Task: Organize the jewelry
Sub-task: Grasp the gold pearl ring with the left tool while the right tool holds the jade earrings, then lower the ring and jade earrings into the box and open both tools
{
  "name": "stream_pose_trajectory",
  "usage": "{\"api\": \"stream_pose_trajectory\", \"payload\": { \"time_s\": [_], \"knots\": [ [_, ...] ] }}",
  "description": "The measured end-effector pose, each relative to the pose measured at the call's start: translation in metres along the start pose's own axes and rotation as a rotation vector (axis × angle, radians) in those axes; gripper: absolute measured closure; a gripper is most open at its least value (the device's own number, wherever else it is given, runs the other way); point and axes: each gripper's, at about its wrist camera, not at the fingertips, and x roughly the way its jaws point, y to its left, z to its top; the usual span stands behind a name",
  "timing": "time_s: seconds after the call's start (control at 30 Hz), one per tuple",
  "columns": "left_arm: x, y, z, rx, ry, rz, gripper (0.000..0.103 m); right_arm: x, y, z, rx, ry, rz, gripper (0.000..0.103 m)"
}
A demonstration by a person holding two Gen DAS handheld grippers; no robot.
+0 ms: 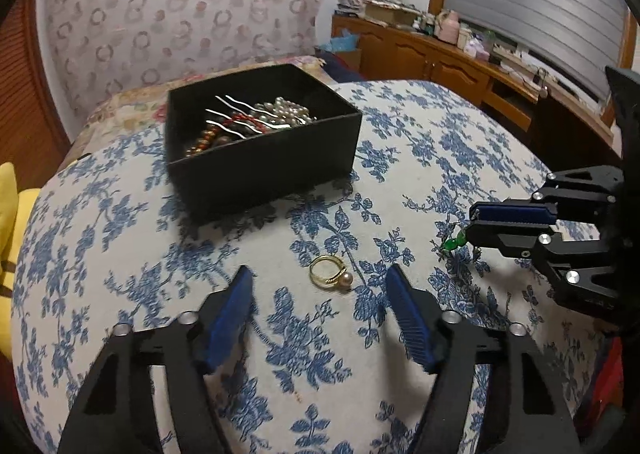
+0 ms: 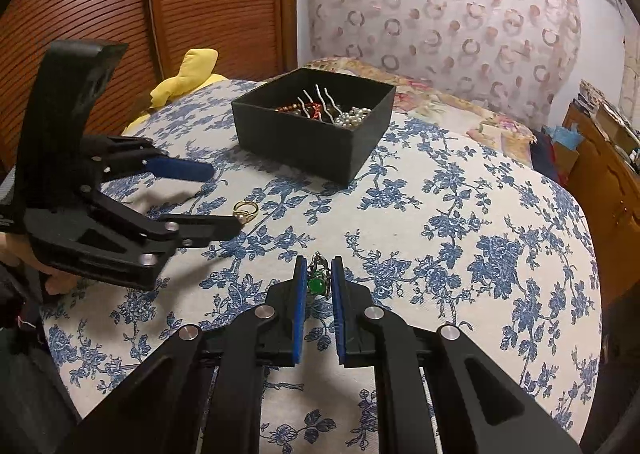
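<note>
Black, open-topped cardboard box (image 1: pixel 262 149) near the far edge of the blue-floral cloth-covered table (image 1: pixel 420 157), holding white pearl strands, brown and red beads and wavy silver hairpins. Left gripper (image 1: pixel 320 284): jaws apart on either side of a gold ring with a pink pearl (image 1: pixel 330 274) lying mid-table, pads not touching it. Right gripper (image 2: pixel 319 274): jaws clamped on a green-stoned pendant (image 2: pixel 317 284), toward the table's near edge.

box (image 1: pixel 256 177): 1 | gold ring (image 1: pixel 329 273): 1 | green-stone pendant (image 2: pixel 317 285): 1 | claws: 2
</note>
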Motion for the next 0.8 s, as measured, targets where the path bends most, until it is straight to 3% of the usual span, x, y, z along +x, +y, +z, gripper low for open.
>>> {"api": "stream_pose_trajectory", "payload": {
  "time_s": [0.23,0.3,0.37,0.8],
  "knots": [
    [0.01,-0.004,0.003,0.013,0.021,0.022,0.061,-0.002,-0.003,0.001,0.009,-0.007,-0.002,0.089],
    [0.01,-0.004,0.003,0.015,0.02,0.023,0.075,-0.003,-0.004,0.001,0.01,-0.009,-0.002,0.09],
    [0.009,-0.005,0.003,0.016,0.018,0.026,0.082,-0.004,-0.004,0.002,0.011,-0.011,-0.004,0.089],
    [-0.014,0.002,0.015,-0.001,-0.051,0.04,0.082,-0.022,-0.004,0.032,-0.001,-0.085,-0.016,0.09]
  ]
}}
